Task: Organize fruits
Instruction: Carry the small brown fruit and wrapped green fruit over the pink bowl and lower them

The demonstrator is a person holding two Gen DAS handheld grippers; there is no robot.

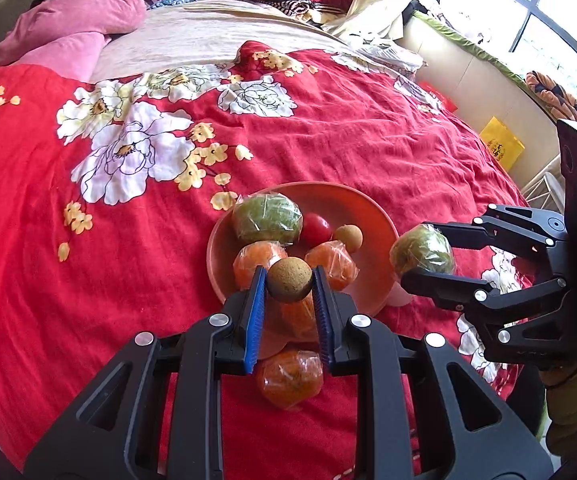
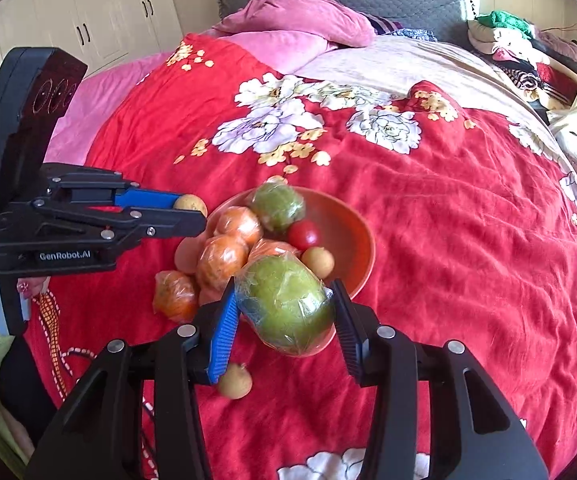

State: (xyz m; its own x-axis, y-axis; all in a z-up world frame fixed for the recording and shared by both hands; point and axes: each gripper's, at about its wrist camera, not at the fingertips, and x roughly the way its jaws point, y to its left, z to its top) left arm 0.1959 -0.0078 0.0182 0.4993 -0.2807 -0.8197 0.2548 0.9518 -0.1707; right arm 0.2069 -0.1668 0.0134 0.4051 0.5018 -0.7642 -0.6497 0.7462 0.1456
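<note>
The left gripper (image 1: 289,285) is clamped on a small round brown fruit (image 1: 289,285) held over the near rim of the orange bowl (image 1: 372,216), and the right gripper (image 2: 284,306) is clamped on a plastic-wrapped green fruit (image 2: 284,306) over the bowl's near right edge. The bowl sits on the red flowered blanket (image 1: 348,140) and holds another wrapped green fruit (image 1: 266,218), wrapped oranges (image 1: 330,262), a red tomato (image 1: 315,229) and a brown fruit (image 1: 347,238). One wrapped orange (image 1: 290,378) and a small brown fruit (image 2: 235,381) lie on the blanket just outside the rim, with wide bare blanket beyond and to the sides.
</note>
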